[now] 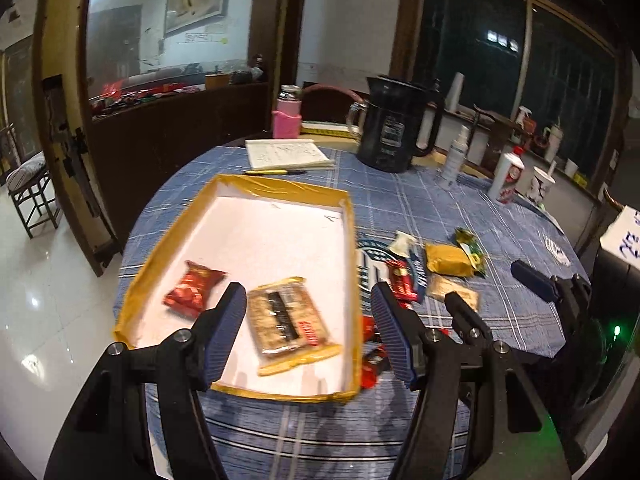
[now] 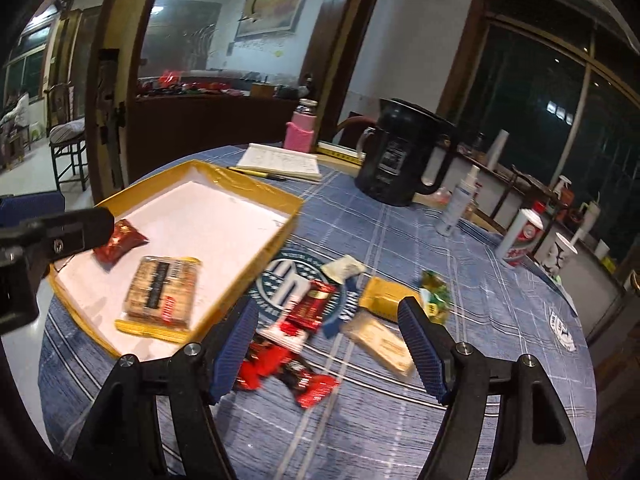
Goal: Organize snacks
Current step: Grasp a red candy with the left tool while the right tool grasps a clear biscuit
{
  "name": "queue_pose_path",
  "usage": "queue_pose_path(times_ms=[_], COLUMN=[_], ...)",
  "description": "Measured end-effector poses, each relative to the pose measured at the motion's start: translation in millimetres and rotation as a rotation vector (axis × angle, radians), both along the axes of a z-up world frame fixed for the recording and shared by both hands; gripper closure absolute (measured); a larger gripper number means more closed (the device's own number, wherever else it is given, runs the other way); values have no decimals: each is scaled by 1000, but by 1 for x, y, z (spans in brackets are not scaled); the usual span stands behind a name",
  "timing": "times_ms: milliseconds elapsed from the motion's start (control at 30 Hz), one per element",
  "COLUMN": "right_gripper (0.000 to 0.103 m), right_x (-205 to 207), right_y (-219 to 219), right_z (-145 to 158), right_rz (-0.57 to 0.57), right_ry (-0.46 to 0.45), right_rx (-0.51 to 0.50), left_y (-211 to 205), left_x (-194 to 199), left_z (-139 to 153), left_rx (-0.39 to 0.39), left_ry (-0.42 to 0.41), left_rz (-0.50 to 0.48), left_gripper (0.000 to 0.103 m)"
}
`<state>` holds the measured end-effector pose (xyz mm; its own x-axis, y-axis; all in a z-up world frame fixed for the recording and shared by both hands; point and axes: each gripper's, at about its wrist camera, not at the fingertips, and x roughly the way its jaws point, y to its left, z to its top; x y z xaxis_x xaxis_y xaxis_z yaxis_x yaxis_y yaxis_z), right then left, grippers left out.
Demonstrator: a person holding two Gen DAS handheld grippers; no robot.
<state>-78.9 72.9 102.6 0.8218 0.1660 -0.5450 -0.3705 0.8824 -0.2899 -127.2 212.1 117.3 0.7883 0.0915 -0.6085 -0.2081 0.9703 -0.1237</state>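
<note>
With two packets already in the tray (image 2: pixel 256 190), the right hand-held gripper (image 2: pixel 326 334), spread wide and empty, should straddle one red snack (image 2: pixel 310 308) on the table (image 2: pixel 500 320) before closing.

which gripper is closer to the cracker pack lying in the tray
Left. The left gripper hangs open right over the cracker pack inside the tray. The right gripper is open over the loose snacks on the tablecloth, outside the tray.
</note>
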Motion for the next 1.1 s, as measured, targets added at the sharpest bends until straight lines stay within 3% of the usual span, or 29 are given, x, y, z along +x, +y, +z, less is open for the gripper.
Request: queue_pose_path(times_ms=[67,200,400,533,633,967,1033,1100], right_gripper=[26,26,26,26,26,30,50,64], right_x=[10,54,127,141,146,147,144,142], right_y=[-15,-67,-154,-161,-145,-77,-72,-72], right_z=[-3,-16,-49,-59,-59,-78,-81,-80], right_rz=[-16,-71,-111,-69,-6,111,112,106], right_ry=[30,180,437,485,477,436,430,433], right_rx=[9,74,316,398,371,111,85,90], left_y=[-8,-16,-36,-57,-68,-86,-92,-100], left_x=[5,13,30,42,47,56,58,59], left_z=[-2,-8,-26,-42,-49,-64,-66,-69], left_rx=[-7,-36,-81,-94,-88,-65,-51,-47], left_ry=[15,39,89,140,166,215,218,224], left_rz=[-23,-52,-118,-191,-236,-305,-329,-363], left_gripper=[39,33,31,31,31,31,31,31])
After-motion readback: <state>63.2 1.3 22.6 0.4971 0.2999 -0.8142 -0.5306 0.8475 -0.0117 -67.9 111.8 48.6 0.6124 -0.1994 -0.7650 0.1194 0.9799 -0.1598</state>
